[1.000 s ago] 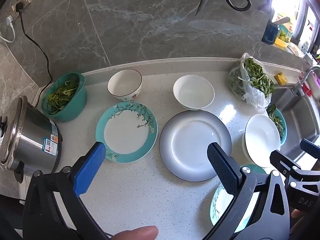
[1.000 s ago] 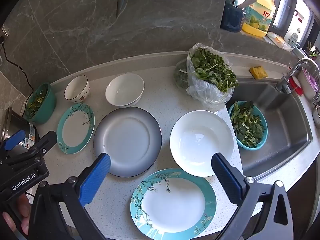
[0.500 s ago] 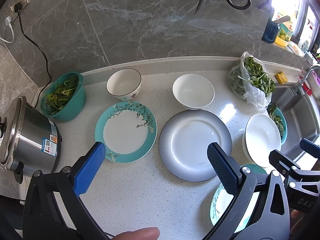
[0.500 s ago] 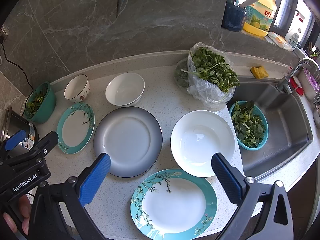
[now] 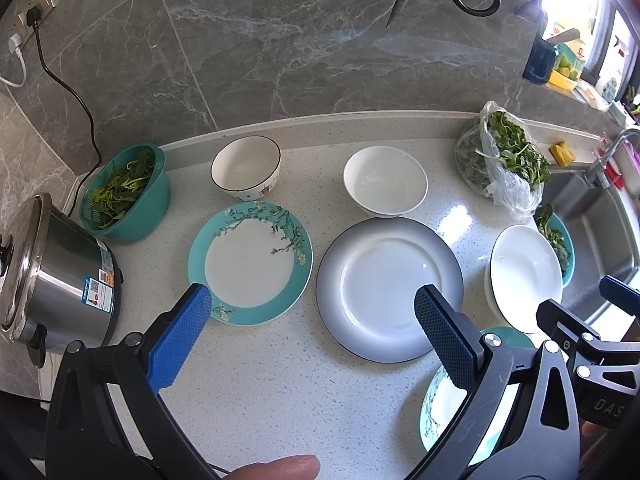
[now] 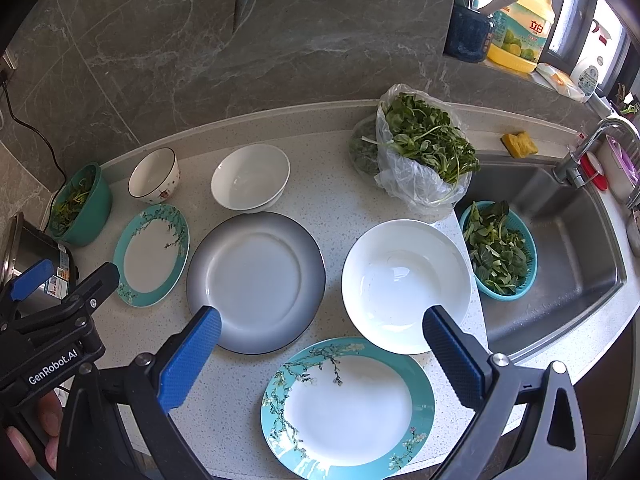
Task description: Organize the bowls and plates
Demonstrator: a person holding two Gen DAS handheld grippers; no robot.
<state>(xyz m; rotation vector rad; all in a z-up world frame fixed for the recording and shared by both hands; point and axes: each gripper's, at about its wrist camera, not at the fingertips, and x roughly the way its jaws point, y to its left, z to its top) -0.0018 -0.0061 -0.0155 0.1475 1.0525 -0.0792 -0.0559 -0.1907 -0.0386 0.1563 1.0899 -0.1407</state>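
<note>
On the white counter lie a teal floral plate at left, a grey-rimmed plate in the middle, a deep white plate by the sink, and a second teal floral plate at the front edge. Behind them stand a black-rimmed bowl and a white bowl. My left gripper is open and empty above the counter in front of the teal and grey plates. My right gripper is open and empty above the front teal plate.
A steel rice cooker and a teal bowl of greens stand at far left. A bag of greens sits by the sink, which holds a teal colander of leaves. A knife and scissors hang on the wall.
Both grippers have drifted very slightly; the dishes have not moved and both grippers stay open.
</note>
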